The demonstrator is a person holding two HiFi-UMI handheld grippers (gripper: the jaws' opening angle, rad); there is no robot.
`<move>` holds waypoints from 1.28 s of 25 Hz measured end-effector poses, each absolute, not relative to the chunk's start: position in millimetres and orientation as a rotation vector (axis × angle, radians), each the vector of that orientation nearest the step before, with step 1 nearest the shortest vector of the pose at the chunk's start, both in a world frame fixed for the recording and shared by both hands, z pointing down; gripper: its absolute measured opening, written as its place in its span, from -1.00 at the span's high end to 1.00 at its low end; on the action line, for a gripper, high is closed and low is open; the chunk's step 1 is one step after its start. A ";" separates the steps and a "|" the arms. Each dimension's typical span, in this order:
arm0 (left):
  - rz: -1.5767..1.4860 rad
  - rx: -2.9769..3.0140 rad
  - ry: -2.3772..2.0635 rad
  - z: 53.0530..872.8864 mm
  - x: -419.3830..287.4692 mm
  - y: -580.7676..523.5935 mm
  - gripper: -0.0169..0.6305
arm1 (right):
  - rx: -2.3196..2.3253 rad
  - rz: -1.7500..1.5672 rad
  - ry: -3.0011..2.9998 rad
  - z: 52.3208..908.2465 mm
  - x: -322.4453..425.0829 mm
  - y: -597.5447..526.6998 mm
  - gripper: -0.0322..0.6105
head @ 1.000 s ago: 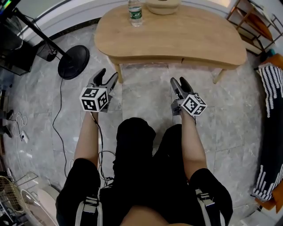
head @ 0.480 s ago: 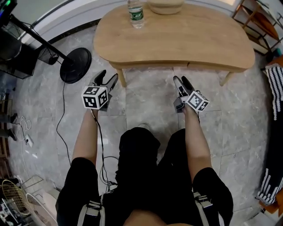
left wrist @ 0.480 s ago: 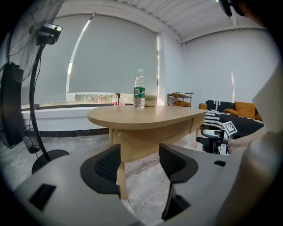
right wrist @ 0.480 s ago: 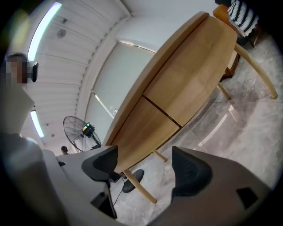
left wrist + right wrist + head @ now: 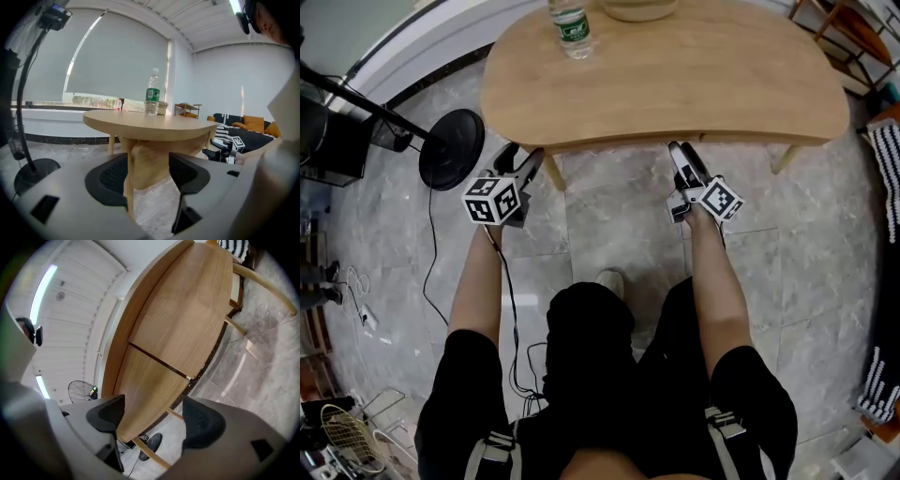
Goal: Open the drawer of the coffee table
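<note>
The wooden coffee table point(image 5: 675, 75) fills the top of the head view. Its front face point(image 5: 187, 319) shows close and tilted in the right gripper view, split by a thin seam point(image 5: 159, 362) into two panels; I cannot tell which is the drawer front. My right gripper point(image 5: 682, 152) is just under the table's front edge, open, with the lower panel beyond its jaws point(image 5: 152, 418) and nothing between them. My left gripper point(image 5: 523, 155) is near the table's left front leg point(image 5: 127, 187), open and empty point(image 5: 147, 180).
A plastic water bottle point(image 5: 570, 26) and a bowl point(image 5: 637, 7) stand on the tabletop. A fan stand's black round base point(image 5: 450, 150) and its cable lie on the grey tiled floor to the left. A striped cloth point(image 5: 886, 169) lies at the right.
Both grippers have moved forward and down toward the table's front edge. The right gripper has rolled and now sits just under the edge.
</note>
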State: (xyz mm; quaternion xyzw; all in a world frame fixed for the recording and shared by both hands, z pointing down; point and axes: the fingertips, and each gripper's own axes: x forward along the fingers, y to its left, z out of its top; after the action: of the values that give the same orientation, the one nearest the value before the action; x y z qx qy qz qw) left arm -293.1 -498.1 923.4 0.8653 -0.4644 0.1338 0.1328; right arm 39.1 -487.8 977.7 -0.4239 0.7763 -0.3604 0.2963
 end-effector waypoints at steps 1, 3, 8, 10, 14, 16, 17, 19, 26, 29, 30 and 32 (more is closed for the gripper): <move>0.384 2.525 -1.325 923.4 -290.4 -501.4 0.11 | -1.120 -0.951 2.067 976.2 38.4 -491.9 -0.31; 0.386 2.550 -1.284 925.2 -285.0 -506.7 0.11 | -1.101 -0.940 2.063 974.4 37.0 -499.5 -0.30; 0.353 2.554 -1.262 929.3 -282.6 -512.4 0.11 | -1.053 -1.001 1.994 979.5 34.4 -515.6 -0.20; 0.310 2.547 -1.240 928.2 -282.7 -511.0 0.11 | -1.007 -1.001 1.986 976.5 33.5 -515.8 -0.15; 0.311 2.549 -1.251 925.9 -285.3 -507.8 0.11 | -0.983 -1.057 1.951 976.6 33.1 -508.7 -0.06; 0.312 2.545 -1.264 925.7 -287.0 -503.8 0.11 | -0.977 -1.068 1.947 976.0 31.8 -503.7 -0.04; 0.310 2.542 -1.269 925.8 -287.6 -501.0 0.11 | -0.972 -1.071 1.944 975.8 31.6 -500.6 -0.04; 0.311 2.539 -1.273 925.4 -287.5 -494.0 0.11 | -0.970 -1.075 1.939 975.0 32.3 -492.8 -0.04; 0.338 2.515 -1.295 925.2 -287.9 -447.1 0.15 | -0.964 -1.113 1.931 974.3 32.3 -442.9 -0.03; 0.341 2.512 -1.306 924.1 -288.5 -428.8 0.16 | -0.959 -1.110 1.945 972.6 32.3 -425.9 -0.03; 0.343 2.513 -1.307 924.0 -288.0 -422.4 0.16 | -0.955 -1.113 1.947 971.9 32.2 -419.7 -0.03; 0.351 2.514 -1.305 924.0 -286.9 -408.3 0.16 | -0.944 -1.127 1.946 970.4 31.6 -405.7 -0.04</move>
State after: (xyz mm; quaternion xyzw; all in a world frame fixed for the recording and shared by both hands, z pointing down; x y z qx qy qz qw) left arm -286.9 -408.3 924.0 0.8717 -0.4525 0.1218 0.1434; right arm 31.6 -405.7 970.4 -0.3635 0.7490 -0.4339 0.3442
